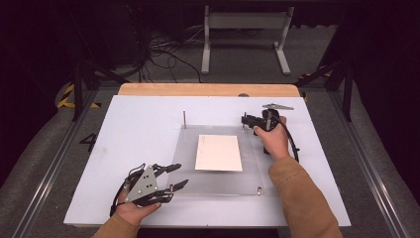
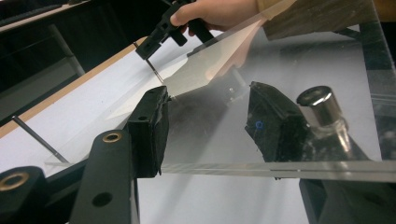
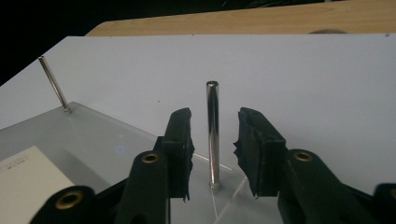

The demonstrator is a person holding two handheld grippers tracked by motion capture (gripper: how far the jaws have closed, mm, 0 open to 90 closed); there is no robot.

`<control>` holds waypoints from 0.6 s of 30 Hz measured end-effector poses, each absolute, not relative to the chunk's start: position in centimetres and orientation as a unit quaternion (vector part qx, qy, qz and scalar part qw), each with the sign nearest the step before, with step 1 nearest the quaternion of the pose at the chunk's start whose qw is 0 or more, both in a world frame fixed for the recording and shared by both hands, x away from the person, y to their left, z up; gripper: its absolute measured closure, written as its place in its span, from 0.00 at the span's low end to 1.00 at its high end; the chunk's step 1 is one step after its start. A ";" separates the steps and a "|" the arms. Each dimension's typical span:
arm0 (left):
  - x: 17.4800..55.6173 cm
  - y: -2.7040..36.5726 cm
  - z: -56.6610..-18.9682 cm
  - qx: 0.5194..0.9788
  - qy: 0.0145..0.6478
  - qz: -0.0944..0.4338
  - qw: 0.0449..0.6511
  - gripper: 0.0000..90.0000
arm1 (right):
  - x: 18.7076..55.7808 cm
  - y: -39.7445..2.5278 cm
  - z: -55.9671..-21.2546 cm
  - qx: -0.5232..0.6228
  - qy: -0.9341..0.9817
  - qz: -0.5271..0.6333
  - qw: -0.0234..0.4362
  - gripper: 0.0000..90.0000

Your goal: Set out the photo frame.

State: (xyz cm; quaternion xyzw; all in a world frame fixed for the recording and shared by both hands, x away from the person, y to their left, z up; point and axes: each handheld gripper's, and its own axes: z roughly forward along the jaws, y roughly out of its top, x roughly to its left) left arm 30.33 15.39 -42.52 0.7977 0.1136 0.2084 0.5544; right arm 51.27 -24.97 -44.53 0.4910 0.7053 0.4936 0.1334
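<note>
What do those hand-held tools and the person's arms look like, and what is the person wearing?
Each hand holds a black gripper with two fingers: the left gripper carries a grey three-cornered plate with small holes, the right gripper a similar plate, and a black cable trails from each. Brass-coloured rings dot the fingers. The person wears tan long sleeves.

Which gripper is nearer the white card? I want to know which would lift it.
Left, narrowly. The left gripper sits at the clear plate's near-left corner; the right gripper brackets the far-right pin, farther from the white card.
</note>
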 end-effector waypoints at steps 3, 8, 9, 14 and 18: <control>30.3 15.4 -42.4 0.799 0.114 0.209 0.552 0.53 | 50.2 -25.6 -43.9 0.475 0.707 0.507 0.134 0.64; 30.4 15.3 -42.2 0.799 0.117 0.207 0.552 0.53 | 47.2 -26.4 -42.4 0.436 0.719 0.522 0.141 0.58; 30.4 15.4 -42.1 0.799 0.117 0.207 0.552 0.53 | 46.6 -26.5 -42.1 0.428 0.721 0.526 0.143 0.58; 30.5 15.4 -42.0 0.800 0.118 0.205 0.552 0.53 | 44.4 -26.9 -41.0 0.401 0.726 0.540 0.144 0.55; 30.4 15.3 -41.8 0.801 0.123 0.204 0.548 0.53 | 41.3 -27.7 -39.9 0.376 0.730 0.551 0.152 0.53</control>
